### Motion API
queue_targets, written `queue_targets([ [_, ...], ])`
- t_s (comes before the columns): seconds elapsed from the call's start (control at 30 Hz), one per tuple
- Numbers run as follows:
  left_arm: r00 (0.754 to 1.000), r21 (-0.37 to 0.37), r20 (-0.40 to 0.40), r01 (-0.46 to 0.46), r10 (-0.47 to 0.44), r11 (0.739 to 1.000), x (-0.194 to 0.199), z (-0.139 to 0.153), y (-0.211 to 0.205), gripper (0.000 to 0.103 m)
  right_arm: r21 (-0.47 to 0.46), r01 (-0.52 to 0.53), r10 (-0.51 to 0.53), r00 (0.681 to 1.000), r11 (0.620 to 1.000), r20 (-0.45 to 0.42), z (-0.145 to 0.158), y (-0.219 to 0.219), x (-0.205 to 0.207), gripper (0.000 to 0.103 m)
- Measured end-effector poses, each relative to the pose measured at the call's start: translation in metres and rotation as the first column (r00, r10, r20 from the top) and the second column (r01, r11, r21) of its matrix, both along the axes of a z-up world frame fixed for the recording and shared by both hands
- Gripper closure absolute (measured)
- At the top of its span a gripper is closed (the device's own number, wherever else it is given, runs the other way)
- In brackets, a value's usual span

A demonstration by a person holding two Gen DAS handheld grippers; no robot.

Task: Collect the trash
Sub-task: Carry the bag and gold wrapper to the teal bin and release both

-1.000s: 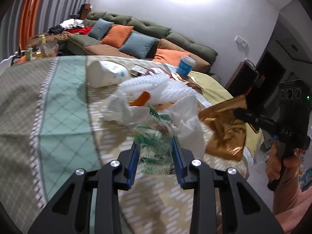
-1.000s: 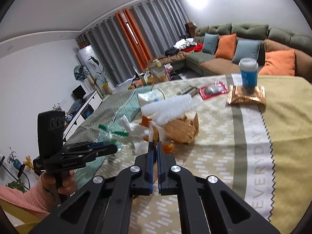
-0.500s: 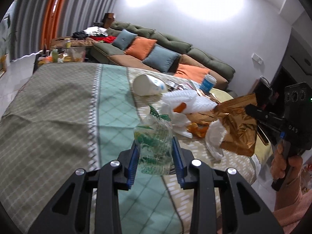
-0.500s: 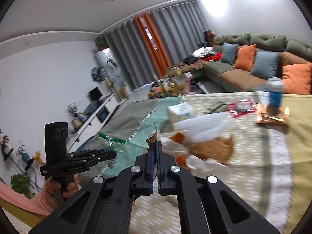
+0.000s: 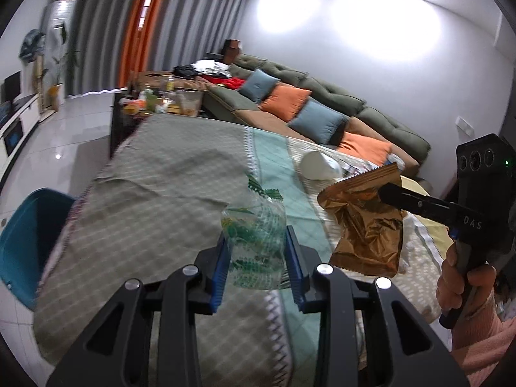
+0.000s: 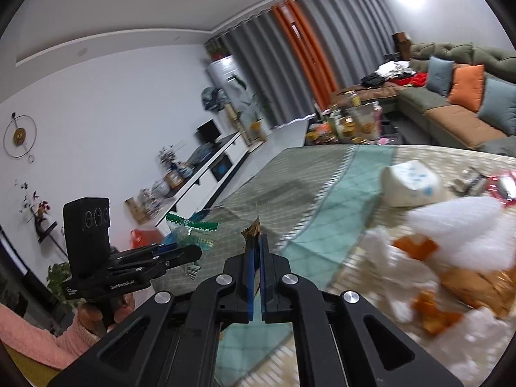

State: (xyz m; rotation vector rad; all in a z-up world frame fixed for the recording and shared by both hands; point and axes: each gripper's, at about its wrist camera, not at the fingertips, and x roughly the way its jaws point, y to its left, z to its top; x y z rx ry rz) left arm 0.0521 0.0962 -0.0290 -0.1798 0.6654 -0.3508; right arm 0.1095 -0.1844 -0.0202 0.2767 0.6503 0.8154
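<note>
Over clothed table [image 5: 167,193]: left gripper [image 5: 256,254] clamping clear wrapper [image 5: 254,235], right gripper [image 6: 256,251] pinching gold bag [image 5: 367,225]; carrying off, bin next, perhaps blue tub [image 5: 29,242] at nine o'clock.

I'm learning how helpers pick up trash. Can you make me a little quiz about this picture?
1. True or false: the left tool holds a clear wrapper with green print.
2. What colour is the wrapper in the right tool? A) gold-brown B) blue C) red
3. Fill in: the white paper cup lies on its ____ on the tablecloth.

Key: 1 true; 2 A; 3 side.
</note>
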Motion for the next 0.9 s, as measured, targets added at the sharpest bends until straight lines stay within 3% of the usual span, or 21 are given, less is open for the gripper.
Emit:
queue_targets([
  [0.5,0.981,0.012,0.004,-0.193,0.193,0.981,-0.021,0.006,0.074,0.070,0.003,-0.164,0.164,0.986,0.986,-0.001,0.004,0.091,0.028,0.100],
  [0.9,0.941,0.045,0.007,-0.338,0.338,0.940,-0.022,0.010,0.130,0.070,-0.009,-0.263,0.263,0.965,0.965,-0.002,0.005,0.164,0.048,0.100],
])
